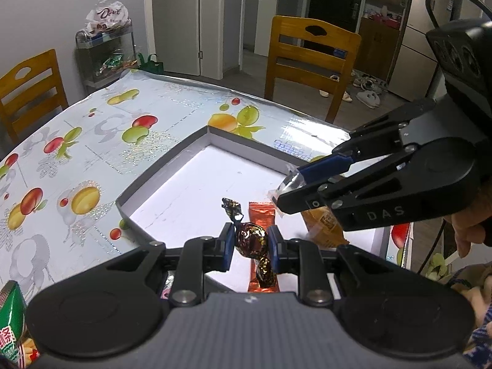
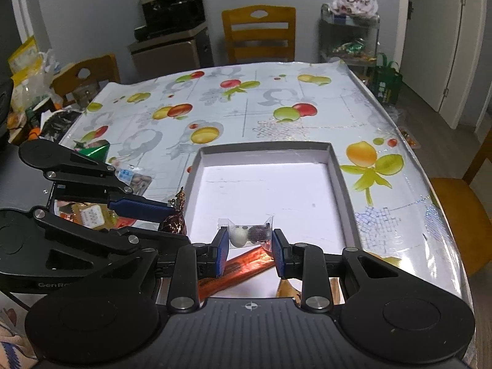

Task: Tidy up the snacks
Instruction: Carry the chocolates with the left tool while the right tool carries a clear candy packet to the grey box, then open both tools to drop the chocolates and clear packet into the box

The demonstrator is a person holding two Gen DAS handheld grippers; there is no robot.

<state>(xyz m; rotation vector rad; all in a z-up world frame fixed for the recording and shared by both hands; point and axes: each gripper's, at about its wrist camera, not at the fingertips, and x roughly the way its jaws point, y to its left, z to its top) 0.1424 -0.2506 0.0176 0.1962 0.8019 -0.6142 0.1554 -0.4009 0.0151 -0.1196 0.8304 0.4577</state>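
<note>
Fruit-print tablecloth (image 2: 246,113), both grippers gripping candies

tray (image 2: 341,184) 1 | chairs (image 2: 258,30) 3 | snacks in tray (image 1: 261,215) maybe 2

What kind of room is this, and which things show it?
Most likely the dining area of a home. A table with a fruit-print cover has wooden chairs around it, a fridge stands behind, and shoes lie on the floor near a door.
</note>
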